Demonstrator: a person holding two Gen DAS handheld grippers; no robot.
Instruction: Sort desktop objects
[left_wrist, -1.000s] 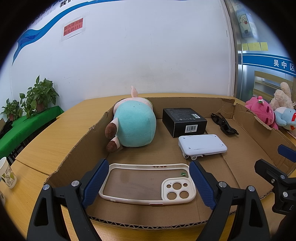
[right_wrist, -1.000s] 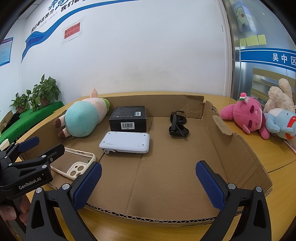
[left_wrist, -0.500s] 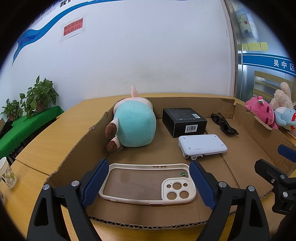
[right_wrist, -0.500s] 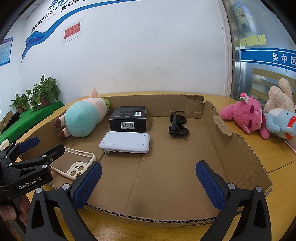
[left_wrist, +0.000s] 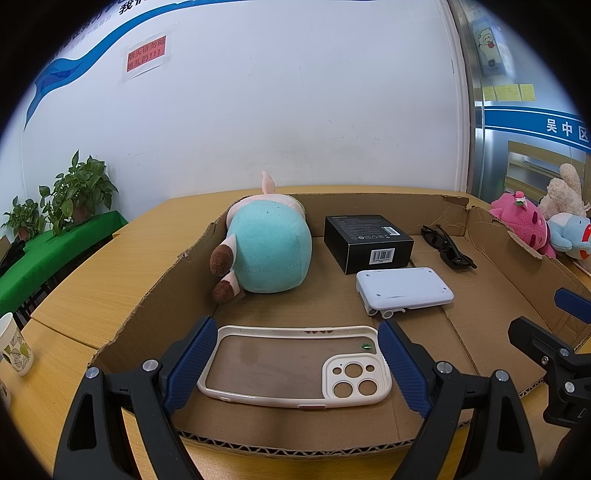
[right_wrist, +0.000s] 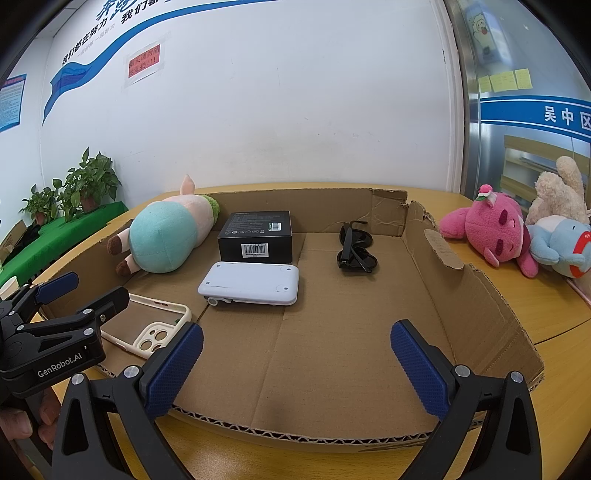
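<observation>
The left gripper (left_wrist: 295, 363), marked "GenRobot.AI", spreads its released jaws either side of the phone case (left_wrist: 295, 365) at the near edge of the cardboard tray (right_wrist: 461, 273), while the right gripper (right_wrist: 295, 363), jaws also released, hovers over bare cardboard near the barcoded black box (right_wrist: 256, 236).

Left gripper (left_wrist: 295, 363) spread wide, fingers (left_wrist: 192, 365) level, pointing forward. Right gripper (right_wrist: 295, 363) likewise wide, just beside it, same height.
</observation>
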